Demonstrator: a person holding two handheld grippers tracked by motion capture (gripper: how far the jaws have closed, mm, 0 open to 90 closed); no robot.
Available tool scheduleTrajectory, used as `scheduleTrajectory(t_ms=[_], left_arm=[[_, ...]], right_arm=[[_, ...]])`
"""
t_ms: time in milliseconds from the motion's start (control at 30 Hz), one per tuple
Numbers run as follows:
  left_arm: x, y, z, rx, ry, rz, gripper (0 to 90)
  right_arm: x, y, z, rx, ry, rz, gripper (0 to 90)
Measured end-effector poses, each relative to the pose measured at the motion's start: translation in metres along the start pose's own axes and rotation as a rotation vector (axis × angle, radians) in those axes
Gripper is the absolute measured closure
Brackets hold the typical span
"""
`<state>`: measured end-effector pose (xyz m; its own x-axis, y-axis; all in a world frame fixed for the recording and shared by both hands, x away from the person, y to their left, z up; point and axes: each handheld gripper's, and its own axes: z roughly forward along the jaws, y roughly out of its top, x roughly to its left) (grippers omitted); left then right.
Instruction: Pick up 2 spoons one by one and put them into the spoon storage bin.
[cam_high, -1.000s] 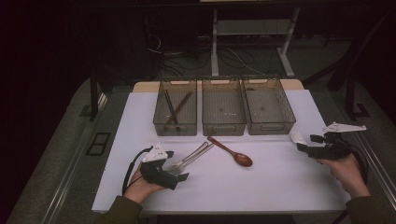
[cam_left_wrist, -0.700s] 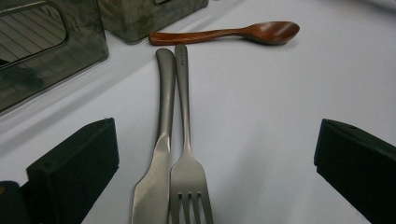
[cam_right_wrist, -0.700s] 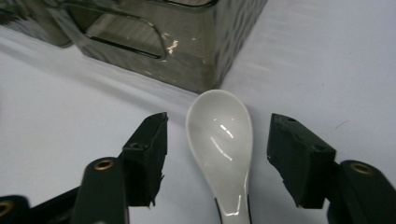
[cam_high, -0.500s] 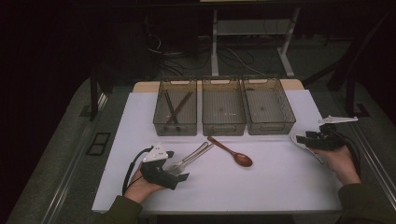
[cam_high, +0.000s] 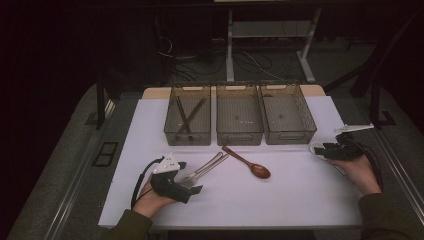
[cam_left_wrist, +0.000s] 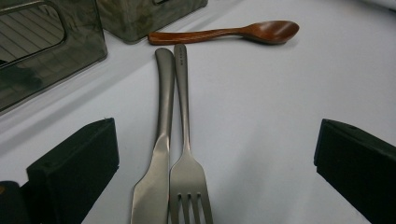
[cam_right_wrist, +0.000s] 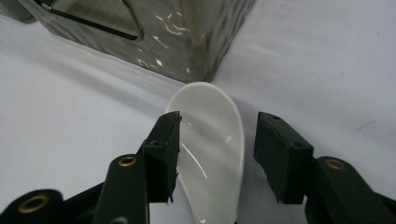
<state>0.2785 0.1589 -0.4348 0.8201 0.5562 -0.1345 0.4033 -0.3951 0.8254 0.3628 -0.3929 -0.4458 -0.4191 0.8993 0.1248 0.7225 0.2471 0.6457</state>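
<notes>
A steel knife (cam_left_wrist: 161, 140) and fork (cam_left_wrist: 184, 116) lie side by side on the white table, between the wide-apart jaws of my left gripper (cam_left_wrist: 219, 140). From above, that open gripper (cam_high: 189, 177) rests at the front left, over their lower ends. A brown wooden spoon (cam_high: 250, 162) lies just beyond them. At the right edge my right gripper (cam_high: 327, 150) straddles a white ceramic spoon (cam_right_wrist: 210, 116). Its jaws have just been closing around the spoon, and a gap still shows at the right pad (cam_right_wrist: 275, 149).
Three clear bins stand in a row at the back: the left bin (cam_high: 187, 135) holds dark chopsticks, the middle bin (cam_high: 239, 135) and the right bin (cam_high: 290, 135) look bare. The right bin's corner (cam_right_wrist: 205, 60) is just beyond the white spoon.
My right hand has moved a little left and down toward the right bin's corner. The left hand and the cutlery have stayed put.
</notes>
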Motion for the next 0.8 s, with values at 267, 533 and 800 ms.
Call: scheduleTrajectory(t_ms=[267, 533, 800], left_arm=[[0.0, 0.0, 0.0, 0.001, 0.002, 0.003, 0.0], [0.0, 0.0, 0.0, 0.007, 0.008, 0.01, 0.0], [-0.001, 0.0, 0.0, 0.01, 0.007, 0.015, 0.0]], right_arm=[[0.005, 0.0, 0.001, 0.025, -0.004, -0.049, 56.6], [0.011, 0.002, 0.001, 0.037, 0.002, -0.089, 65.8], [0.012, 0.002, -0.003, 0.044, -0.01, -0.111, 74.3]])
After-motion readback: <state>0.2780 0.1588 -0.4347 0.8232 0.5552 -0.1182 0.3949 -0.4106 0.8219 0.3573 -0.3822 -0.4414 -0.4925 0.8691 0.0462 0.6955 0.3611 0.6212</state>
